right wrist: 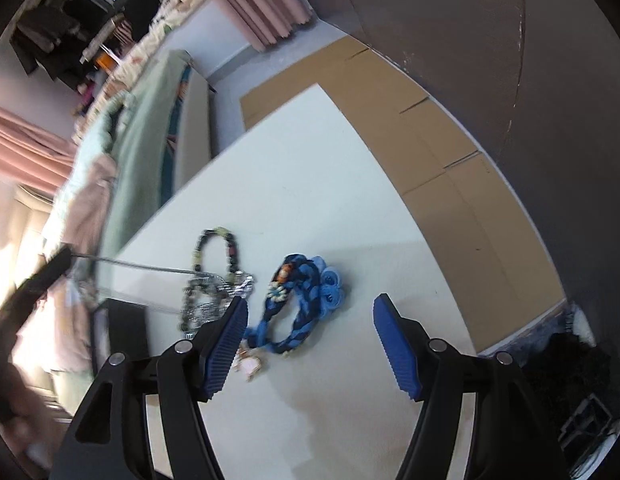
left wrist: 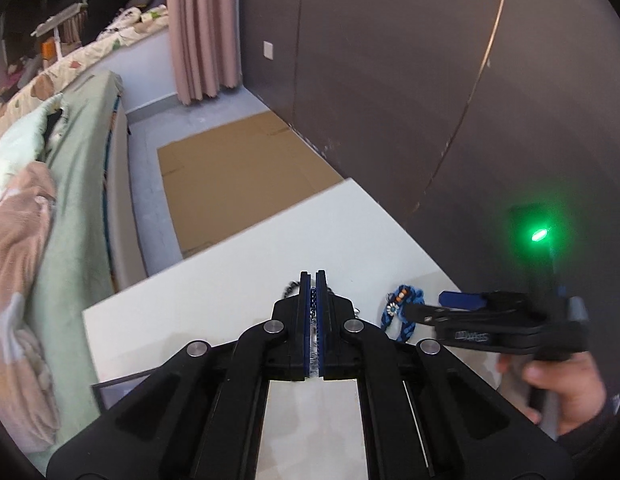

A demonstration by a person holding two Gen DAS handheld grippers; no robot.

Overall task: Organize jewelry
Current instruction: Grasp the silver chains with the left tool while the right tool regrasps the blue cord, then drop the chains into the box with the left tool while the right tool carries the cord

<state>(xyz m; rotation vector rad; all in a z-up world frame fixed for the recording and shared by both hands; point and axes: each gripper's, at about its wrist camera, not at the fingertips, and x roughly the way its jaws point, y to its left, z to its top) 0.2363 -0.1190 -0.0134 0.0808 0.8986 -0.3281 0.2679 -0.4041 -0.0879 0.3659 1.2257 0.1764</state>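
On the white table (right wrist: pixel 301 184) lie a blue braided bracelet (right wrist: pixel 305 300) with fabric flowers, a dark beaded necklace (right wrist: pixel 213 256), a silvery chain piece (right wrist: pixel 225 292) and a small pink-and-gold pendant (right wrist: pixel 249 366). My right gripper (right wrist: pixel 310 340) is open just above the table, its jaws astride the near end of the blue bracelet. My left gripper (left wrist: pixel 314 280) is shut, with a thin silvery-blue chain (left wrist: pixel 313 332) between its pads. The dark necklace (left wrist: pixel 289 289) peeks out beyond its tips. The blue bracelet (left wrist: pixel 398 312) and right gripper (left wrist: pixel 462 300) show at right there.
A thin metal rod (right wrist: pixel 141 266) and a dark box (right wrist: pixel 125 332) stand at the table's left. Flat cardboard (right wrist: pixel 430 132) lies on the floor beyond the table. A bed with green and pink bedding (left wrist: pixel 49 216) is at left. A dark wall (left wrist: pixel 430 80) is at right.
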